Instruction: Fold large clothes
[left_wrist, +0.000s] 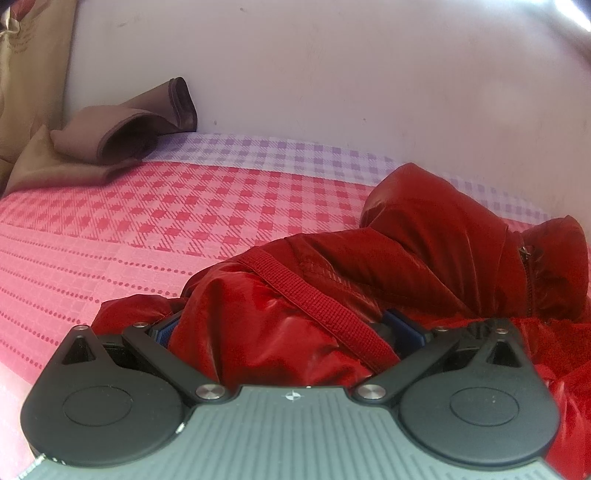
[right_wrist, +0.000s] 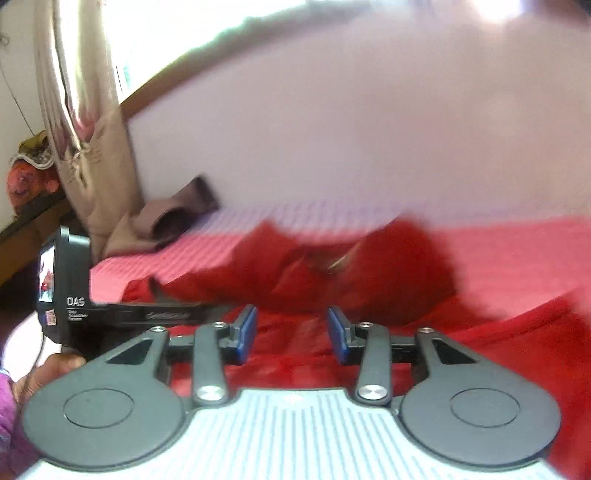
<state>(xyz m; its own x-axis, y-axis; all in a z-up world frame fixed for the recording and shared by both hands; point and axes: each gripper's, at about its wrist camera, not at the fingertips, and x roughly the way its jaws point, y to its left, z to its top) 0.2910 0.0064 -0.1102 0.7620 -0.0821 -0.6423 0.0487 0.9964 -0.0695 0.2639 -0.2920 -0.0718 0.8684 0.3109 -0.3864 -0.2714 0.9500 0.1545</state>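
Observation:
A shiny red padded jacket (left_wrist: 424, 258) lies crumpled on the bed, with a red ribbed strap (left_wrist: 314, 306) running across it and a zipper at its right side. My left gripper (left_wrist: 284, 332) has its fingers spread wide with a thick bunch of jacket fabric between the blue pads (left_wrist: 404, 330). My right gripper (right_wrist: 291, 332) is open, its blue pads (right_wrist: 247, 330) apart and empty, just above the red jacket (right_wrist: 332, 280). The right wrist view is blurred by motion.
The bed has a pink and red checked sheet (left_wrist: 166, 221) against a white wall (left_wrist: 332, 74). A brown garment (left_wrist: 122, 133) lies at the far left corner beside a beige curtain (right_wrist: 88, 129). The left gripper's body (right_wrist: 70, 295) shows in the right wrist view.

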